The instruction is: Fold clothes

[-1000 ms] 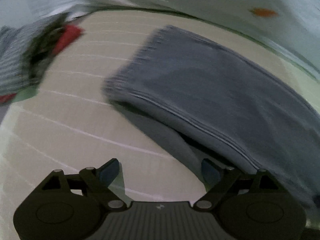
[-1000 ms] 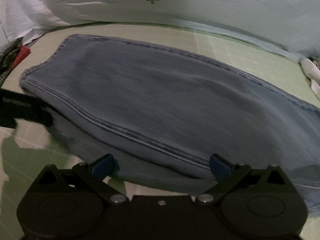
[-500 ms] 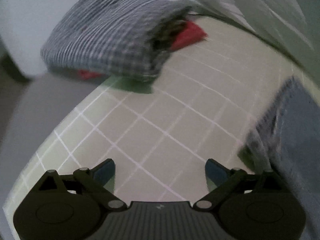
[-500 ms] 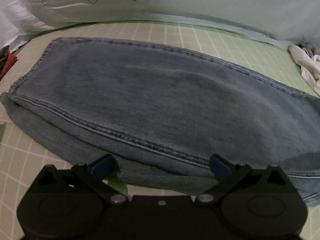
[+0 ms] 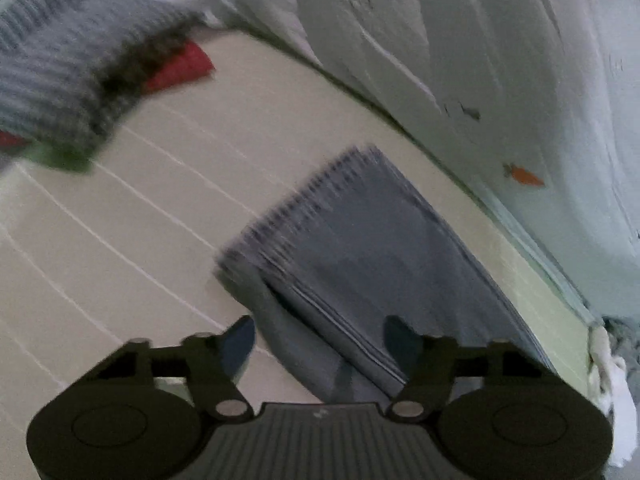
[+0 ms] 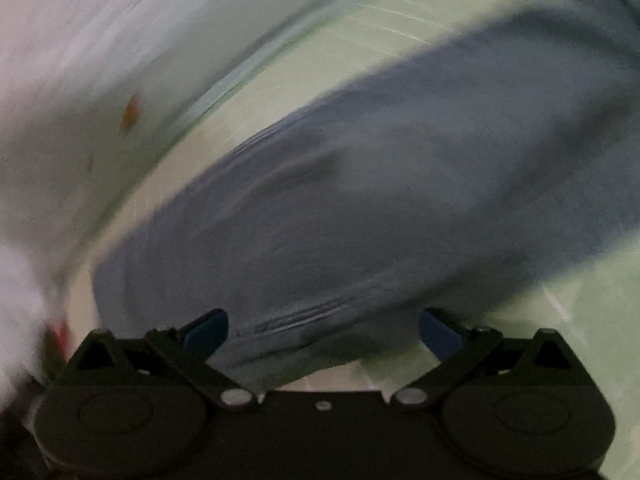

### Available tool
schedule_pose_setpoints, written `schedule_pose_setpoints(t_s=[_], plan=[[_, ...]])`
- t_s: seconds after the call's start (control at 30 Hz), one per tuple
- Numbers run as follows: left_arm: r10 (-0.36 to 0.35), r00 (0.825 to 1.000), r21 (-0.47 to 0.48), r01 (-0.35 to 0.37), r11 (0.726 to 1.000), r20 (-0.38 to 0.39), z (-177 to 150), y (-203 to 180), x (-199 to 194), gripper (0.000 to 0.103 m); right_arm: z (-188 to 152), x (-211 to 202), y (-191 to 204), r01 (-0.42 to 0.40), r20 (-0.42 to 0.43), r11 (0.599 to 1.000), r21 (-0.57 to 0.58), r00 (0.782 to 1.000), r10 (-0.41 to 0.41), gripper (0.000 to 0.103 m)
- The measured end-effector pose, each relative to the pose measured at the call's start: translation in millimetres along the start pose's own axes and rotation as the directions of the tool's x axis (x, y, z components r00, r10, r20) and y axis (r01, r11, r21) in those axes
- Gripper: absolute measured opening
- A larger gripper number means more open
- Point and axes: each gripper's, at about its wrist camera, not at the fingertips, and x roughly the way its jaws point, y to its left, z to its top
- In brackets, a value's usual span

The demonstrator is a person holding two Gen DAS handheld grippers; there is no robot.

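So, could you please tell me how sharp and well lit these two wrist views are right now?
Left wrist view: dim, moderately motion-blurred; the jeans hem smears into streaks and the checked clothes pile is soft. Right wrist view: heavier, swirling blur, with only the right gripper crisp. Both bend straight lines, fisheye style.

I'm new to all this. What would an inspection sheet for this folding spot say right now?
Surface: pale green gridded mat.
Job's things: folded jeans lying flat on the mat.
Clutter: checked folded cloth with red fabric beside it; white cloth at the mat's edge.
Grippers: left gripper has just been closing, jeans' edge between its jaws, not pinched; right gripper open over the jeans.
Cables: nothing seen.
Surroundings: pale sheet with carrot print; both views blurred.
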Motion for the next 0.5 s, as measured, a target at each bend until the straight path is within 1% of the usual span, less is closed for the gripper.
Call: schedule_pose_setpoints(t_s=[0.03, 0.07, 0.13, 0.2, 0.23, 0.3, 0.37, 0.5], plan=[[-0.005, 1.0, -0.002, 0.005, 1.0, -0.013, -1.3, -2.3, 4.6, 0.06, 2.5, -3.7, -17.8, -0.022, 0.011, 0.994, 0.108, 1.0, 0.021, 0.103], [-0.002, 1.0, -0.013, 0.001, 1.0, -0.022, -2.0, -2.2, 8.8, 0.06, 4.9, -7.4, -35.5, -0.045, 0.023, 0.976, 0.215, 0.999, 0.041, 0.103], [0.002, 0.999, -0.041, -0.004, 0.999, -0.036, -2.5, 1.9, 18.2, 0.06, 6.8, -16.8, -69.4, -0.11, 0.082, 0.912, 0.396, 0.993, 0.084, 0.103], [0.009, 0.999, -0.084, -0.013, 0.996, -0.045, 0.2, 8.6, 25.8, 0.06, 6.9, -26.6, -97.6, -0.17, 0.153, 0.835, 0.523, 0.983, 0.104, 0.103], [0.019, 0.999, -0.103, -0.023, 0.994, -0.046, 1.8, 11.4, 27.5, 0.06, 7.3, -30.4, -107.7, -0.194, 0.183, 0.805, 0.561, 0.977, 0.108, 0.102], [0.037, 0.999, -0.135, -0.042, 0.99, -0.04, 6.1, 17.9, 29.7, 0.06, 8.9, -36.6, -121.5, -0.236, 0.225, 0.761, 0.605, 0.967, 0.121, 0.101], [0.042, 0.999, -0.154, -0.045, 0.987, -0.019, 9.8, 21.8, 28.3, 0.06, 11.0, -41.2, -125.1, -0.269, 0.242, 0.742, 0.614, 0.959, 0.148, 0.101], [0.057, 0.998, -0.181, -0.057, 0.982, 0.0, 15.3, 27.5, 26.7, 0.059, 13.3, -45.4, -115.9, -0.337, 0.256, 0.736, 0.587, 0.94, 0.225, 0.101]])
